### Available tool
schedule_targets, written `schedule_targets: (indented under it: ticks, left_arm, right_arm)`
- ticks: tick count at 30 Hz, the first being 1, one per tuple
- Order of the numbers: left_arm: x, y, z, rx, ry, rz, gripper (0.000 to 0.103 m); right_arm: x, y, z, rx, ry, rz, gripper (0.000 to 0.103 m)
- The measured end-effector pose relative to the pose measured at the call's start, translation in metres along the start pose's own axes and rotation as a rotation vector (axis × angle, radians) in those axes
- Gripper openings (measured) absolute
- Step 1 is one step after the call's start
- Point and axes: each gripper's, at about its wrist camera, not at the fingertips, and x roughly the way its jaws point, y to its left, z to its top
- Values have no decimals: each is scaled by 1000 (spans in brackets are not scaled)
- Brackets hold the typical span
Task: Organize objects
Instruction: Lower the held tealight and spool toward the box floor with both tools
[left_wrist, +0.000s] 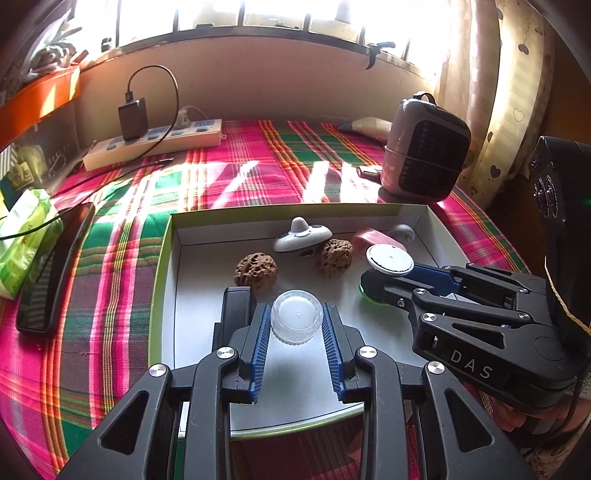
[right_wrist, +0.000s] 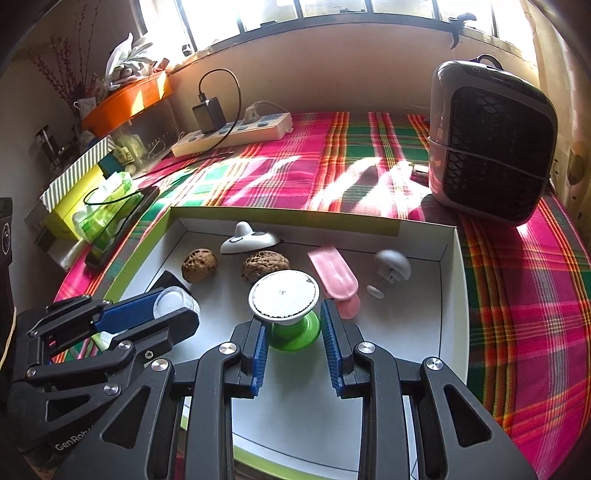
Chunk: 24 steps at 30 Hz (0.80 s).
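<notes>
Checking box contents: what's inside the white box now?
Inside the white box: two walnuts, pink case, white gadget, grey hook, both held items. Floor beneath the jaws is hidden.

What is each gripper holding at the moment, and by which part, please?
Left gripper clamps the clear jar by its sides; right gripper clamps the green spool by its waist.

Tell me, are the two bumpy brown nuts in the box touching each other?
Apart. The left wrist view shows bare box floor between one nut and the other nut.
</notes>
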Motion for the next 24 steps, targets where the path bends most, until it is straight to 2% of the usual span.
schedule_targets:
  ticks: [8,11,20,24]
  left_arm:
    - [6,-4,4,31,-6,19,26]
    - [8,-7,5,62,-13,56,26]
    - [13,-9,10,87,-12,54,27]
    - [20,-9,10,88,12,50,27]
  right_arm:
    - [7,-2,3,-10,11,-1,29]
    - [8,-2,3,-6,8,1,29]
    - [9,-2,3,-5,-2,2,29]
    - [8,-2,3,-2,-5,2,29]
